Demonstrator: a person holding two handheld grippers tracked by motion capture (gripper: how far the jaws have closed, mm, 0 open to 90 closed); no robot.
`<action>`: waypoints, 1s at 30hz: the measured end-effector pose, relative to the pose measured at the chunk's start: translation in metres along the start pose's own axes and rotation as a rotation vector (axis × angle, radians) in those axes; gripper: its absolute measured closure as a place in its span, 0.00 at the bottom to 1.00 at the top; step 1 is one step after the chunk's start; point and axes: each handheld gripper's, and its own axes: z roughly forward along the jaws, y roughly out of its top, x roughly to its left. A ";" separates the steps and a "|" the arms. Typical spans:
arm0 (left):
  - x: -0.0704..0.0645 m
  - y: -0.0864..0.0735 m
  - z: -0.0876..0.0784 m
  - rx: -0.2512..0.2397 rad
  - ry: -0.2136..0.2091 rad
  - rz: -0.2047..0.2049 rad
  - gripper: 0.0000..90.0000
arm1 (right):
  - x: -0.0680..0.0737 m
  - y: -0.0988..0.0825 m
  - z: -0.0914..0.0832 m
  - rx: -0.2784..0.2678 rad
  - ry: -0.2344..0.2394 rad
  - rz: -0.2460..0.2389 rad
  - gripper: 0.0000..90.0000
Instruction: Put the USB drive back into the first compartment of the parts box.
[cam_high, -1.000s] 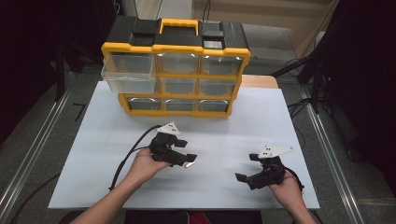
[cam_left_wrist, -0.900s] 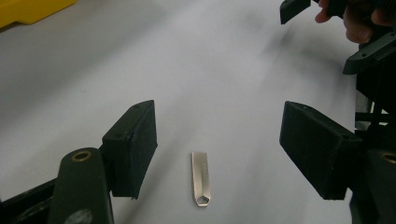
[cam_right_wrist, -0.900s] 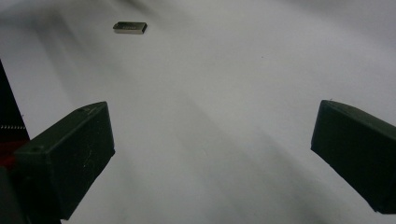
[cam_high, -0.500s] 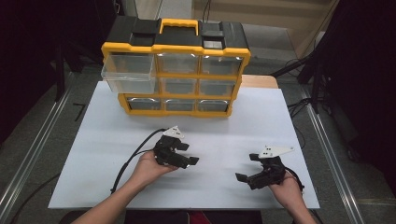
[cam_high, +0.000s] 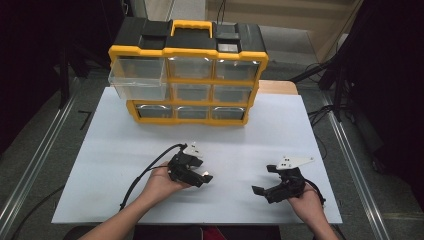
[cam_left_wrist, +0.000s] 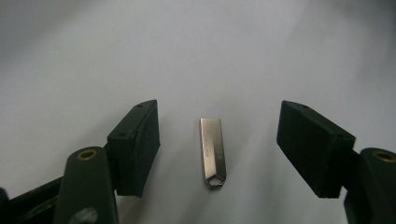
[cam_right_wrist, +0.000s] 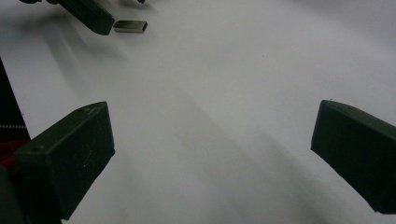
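A small silver metal stick (cam_left_wrist: 213, 151) lies flat on the white table (cam_high: 235, 140). My left gripper (cam_left_wrist: 219, 114) hangs just over it, jaws open on either side of the stick, neither pad touching it. Those jaws have just been closing a little. In the high view the left gripper (cam_high: 201, 176) sits at centre front, tilted down. My right gripper (cam_high: 262, 180) rests low at the front right, open with nothing in it (cam_right_wrist: 215, 149). From the right gripper view the stick (cam_right_wrist: 130, 26) shows beside a left gripper finger (cam_right_wrist: 88, 16).
A yellow and black organiser (cam_high: 190, 75) with clear drawers stands at the back of the table. Its top left drawer (cam_high: 137, 77) is pulled out. A black cable (cam_high: 145, 175) trails from the left gripper. Metal rails run along both table sides.
The left gripper has come down toward the table and a little nearer the front edge, its jaws slightly narrower. The right gripper has kept still.
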 end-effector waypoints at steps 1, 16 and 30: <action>-0.001 0.000 0.001 0.012 0.004 0.011 0.37 | 0.000 0.000 0.000 -0.001 0.000 -0.001 0.00; -0.016 -0.005 0.005 0.018 0.163 0.084 0.66 | 0.000 0.000 0.000 -0.002 0.003 -0.003 0.00; -0.003 -0.005 0.002 0.010 0.070 0.002 0.89 | 0.000 0.000 0.001 0.001 0.009 -0.002 0.00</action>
